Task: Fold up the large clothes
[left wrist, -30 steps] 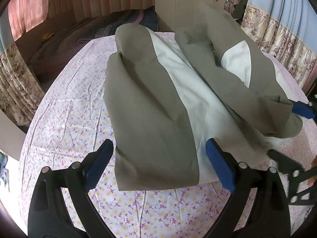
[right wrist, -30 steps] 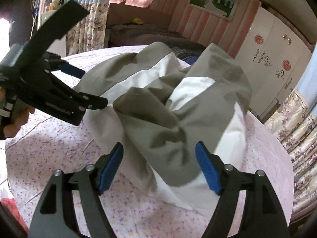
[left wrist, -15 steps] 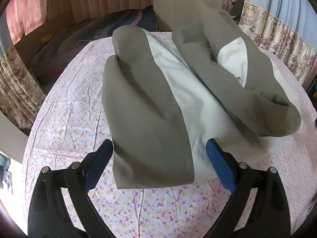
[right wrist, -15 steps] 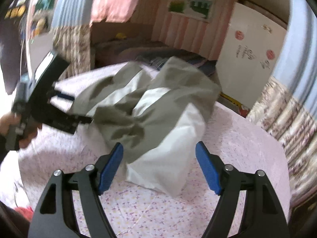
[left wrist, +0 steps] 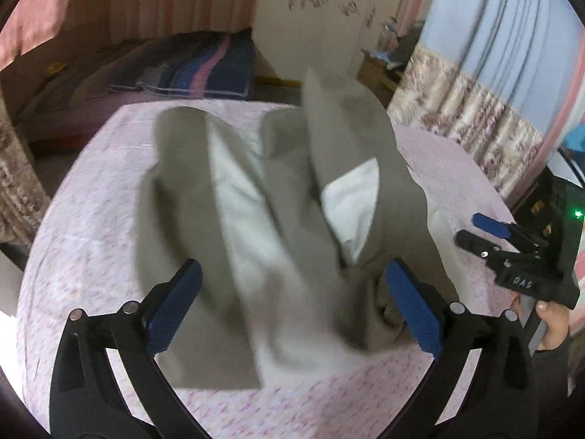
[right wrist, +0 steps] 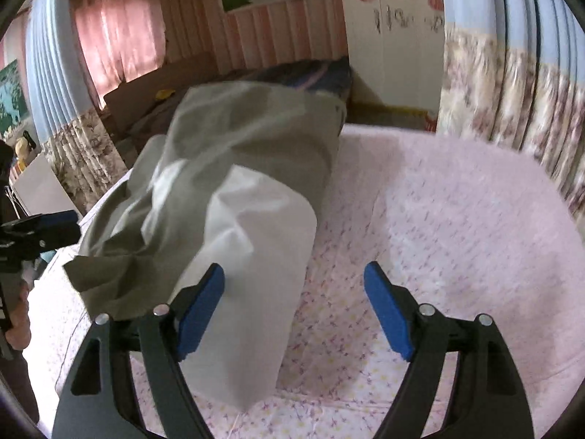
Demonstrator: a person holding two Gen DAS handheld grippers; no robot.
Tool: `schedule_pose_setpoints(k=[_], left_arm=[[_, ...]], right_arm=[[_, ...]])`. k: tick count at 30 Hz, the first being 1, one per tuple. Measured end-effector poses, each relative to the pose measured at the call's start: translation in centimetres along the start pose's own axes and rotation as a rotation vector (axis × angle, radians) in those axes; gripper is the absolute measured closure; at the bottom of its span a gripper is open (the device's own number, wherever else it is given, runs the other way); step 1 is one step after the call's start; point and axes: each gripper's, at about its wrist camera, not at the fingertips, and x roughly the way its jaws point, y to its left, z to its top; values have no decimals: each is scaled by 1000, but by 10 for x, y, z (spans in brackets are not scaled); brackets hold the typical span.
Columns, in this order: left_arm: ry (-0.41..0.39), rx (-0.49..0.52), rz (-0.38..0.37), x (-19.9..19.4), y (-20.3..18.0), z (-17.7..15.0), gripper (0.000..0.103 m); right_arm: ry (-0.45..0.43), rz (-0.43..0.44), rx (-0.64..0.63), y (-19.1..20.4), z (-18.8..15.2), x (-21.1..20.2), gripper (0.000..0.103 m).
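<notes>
The garment (left wrist: 292, 219), a large olive-grey piece with a white lining showing, lies heaped in loose folds on the table (left wrist: 91, 219), which is covered with a pink floral cloth. In the left wrist view it fills the middle of the picture, two grey bands running from about 12 o'clock down towards 6 o'clock with a white strip between them and a white patch at about 2 o'clock of the heap; the view is blurred, so finer creases cannot be made out. In the right wrist view the same garment (right wrist: 234, 168) sits from 9 to 12 o'clock of the centre, its white end hanging towards 7 o'clock. The left claw (left wrist: 292, 307) has its jaws spread wide and opening, the garment's near edge lying in the picture between its blue pads (left wrist: 175, 303) without either pad pressing on it. The right claw (right wrist: 296, 311) is also apart with nothing gripped; its left pad stands in front of the white cloth, and bare tablecloth (right wrist: 457, 219) shows between the pads. From the left view the right claw (left wrist: 486, 230) appears at 3 o'clock, held by a hand (left wrist: 552, 322) beside the garment. A bed (left wrist: 164, 69) with dark striped bedding stands beyond the table at 11 o'clock, a white wardrobe (right wrist: 395, 36) at 12 o'clock, and floral curtains (right wrist: 512, 91) at 2 o'clock.
</notes>
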Motion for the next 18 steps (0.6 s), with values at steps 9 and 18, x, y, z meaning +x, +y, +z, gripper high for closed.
schedule_pose_setpoints(k=[9, 18], left_arm=[[116, 70, -86, 49, -45, -11, 11], [109, 40, -94, 54, -33, -14, 80]], right_arm=[[9, 72, 53, -13, -5, 5, 38], [-6, 115, 83, -7, -8, 11, 38]])
